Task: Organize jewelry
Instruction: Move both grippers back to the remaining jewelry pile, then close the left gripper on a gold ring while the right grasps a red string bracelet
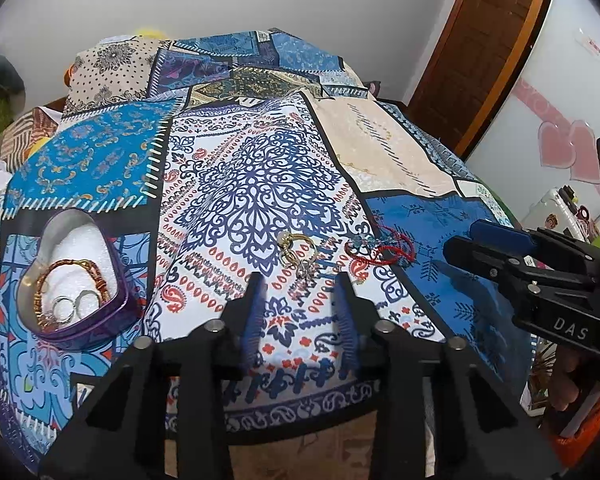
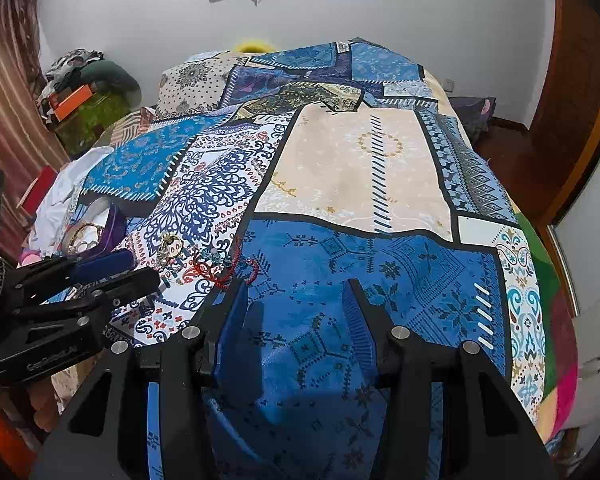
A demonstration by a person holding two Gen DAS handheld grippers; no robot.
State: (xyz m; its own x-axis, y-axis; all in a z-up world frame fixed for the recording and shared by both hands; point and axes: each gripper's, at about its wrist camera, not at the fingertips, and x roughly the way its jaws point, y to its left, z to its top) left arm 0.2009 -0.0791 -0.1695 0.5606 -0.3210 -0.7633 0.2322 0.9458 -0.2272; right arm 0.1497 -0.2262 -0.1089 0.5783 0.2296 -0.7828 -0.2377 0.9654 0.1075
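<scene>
Gold rings (image 1: 298, 246) and a small silver jewelled piece (image 1: 306, 270) lie on the patterned bedspread (image 1: 260, 168). My left gripper (image 1: 300, 284) hovers just over them, open, the silver piece between its fingertips with no pad touching it. A red cord bracelet with teal beads (image 1: 384, 250) lies to the right. A purple heart-shaped tin (image 1: 100, 328) at the left holds a gold bracelet (image 1: 70, 270) and silver rings (image 1: 70, 304). My right gripper (image 2: 296, 296) stands open over the blue patch, empty, its left fingertip (image 2: 240, 292) beside the red bracelet (image 2: 228, 266).
The bed fills both views, with a pillow (image 2: 192, 84) at its far end. A wooden door (image 1: 484, 48) stands at the right, and a cluttered pile (image 2: 80, 92) sits by the curtain at the left. White cloth (image 2: 68, 196) lies by the tin (image 2: 114, 220).
</scene>
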